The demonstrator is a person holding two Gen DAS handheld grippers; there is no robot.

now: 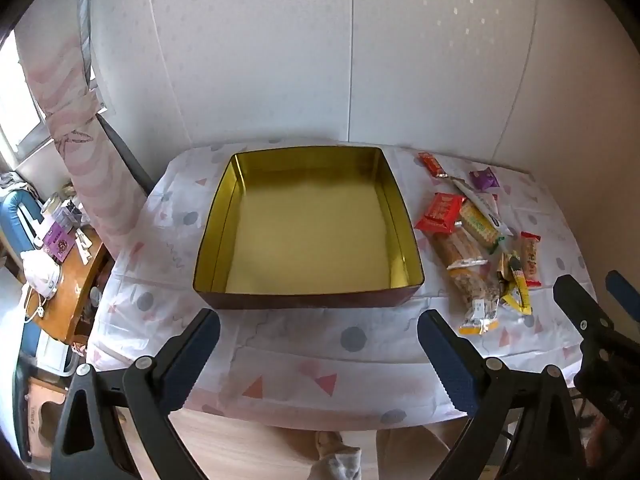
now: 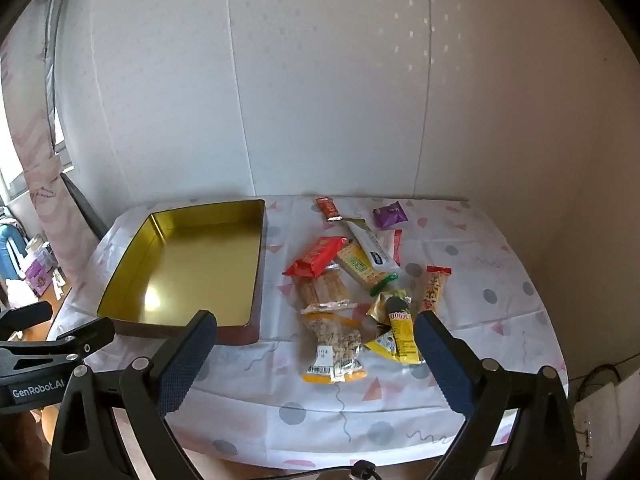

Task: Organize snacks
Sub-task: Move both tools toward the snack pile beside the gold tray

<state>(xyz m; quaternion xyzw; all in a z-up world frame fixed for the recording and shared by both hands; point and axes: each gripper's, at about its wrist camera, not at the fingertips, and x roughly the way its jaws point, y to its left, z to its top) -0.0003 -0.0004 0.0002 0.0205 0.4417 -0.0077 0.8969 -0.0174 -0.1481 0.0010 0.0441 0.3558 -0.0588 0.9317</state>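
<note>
Snacks (image 2: 352, 288) ahead of spread right fingers (image 2: 440, 364) — untouched, beside tin (image 2: 256, 264).

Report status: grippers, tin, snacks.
Left gripper and right gripper open, holding nothing. Gold-lined rectangular metal tin bare inside. Wrapped snack packets piled right of tin. Nothing blocking.
</note>
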